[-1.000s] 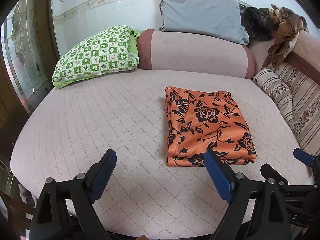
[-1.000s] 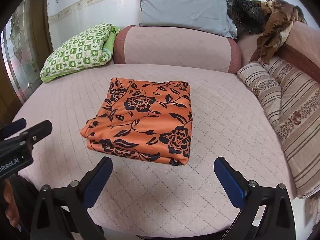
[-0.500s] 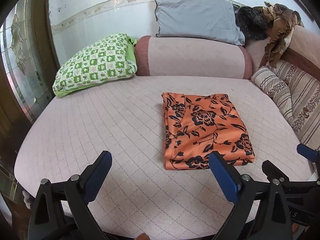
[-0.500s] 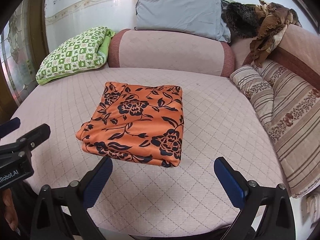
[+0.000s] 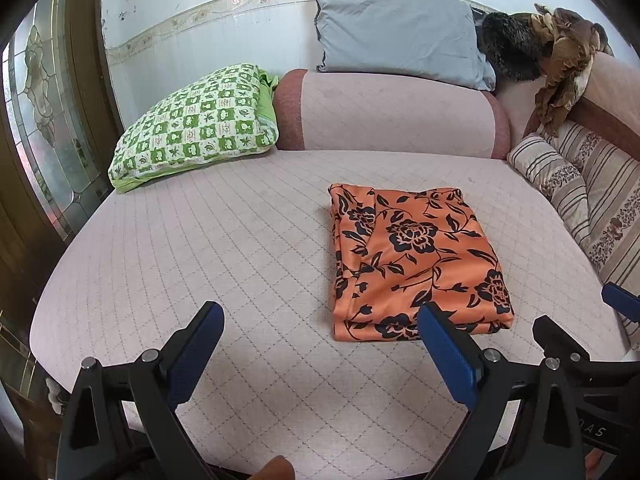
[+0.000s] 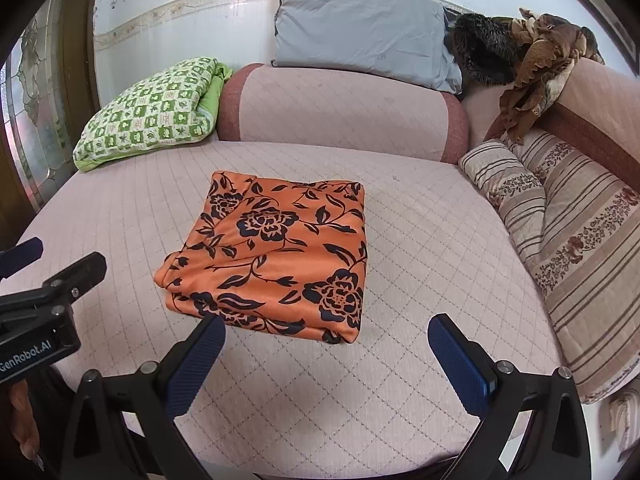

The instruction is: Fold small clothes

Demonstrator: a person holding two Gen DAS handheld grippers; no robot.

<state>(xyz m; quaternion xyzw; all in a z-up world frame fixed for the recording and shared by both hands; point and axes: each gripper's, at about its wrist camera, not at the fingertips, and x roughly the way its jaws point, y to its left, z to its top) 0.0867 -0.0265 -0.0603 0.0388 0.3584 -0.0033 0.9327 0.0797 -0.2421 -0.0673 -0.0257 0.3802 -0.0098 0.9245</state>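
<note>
Step in hand, as you would log it: the fold looks finished. The orange floral garment (image 6: 272,256) lies as a flat, squared stack on the quilted bed (image 6: 420,240), right of centre in the left view, nothing touching it. Layered edges show along its near side.

Your left gripper (image 5: 320,344) hangs above the near part of the bed, fingers spread wide, holding nothing. Its right finger overlaps the garment's near edge in the picture; whether it is touching cannot be told, though it looks clear of the cloth. Your right gripper (image 6: 326,354) is likewise wide open and empty, just short of the garment's near edge.

Judgement on next move: if this piece counts as done, you need only draw both grippers clear without snagging the near corner. If another fold is wanted, you need a low pinch on one edge that takes all layers at once, since the fabric looks thin and slippery.

View differences:
- Right view shows the garment's left side lumpy, with a raised loose flap; the left view shows the same side as overlapping folds.
- Right view shows the left gripper's body at the left edge, with printed lettering.
- Left view shows more of the green checked pillow (image 5: 192,124) and the glazed door (image 5: 36,128).
- Both show the grey pillow (image 6: 360,28) and striped cushions (image 6: 580,240), well apart from the garment.
</note>
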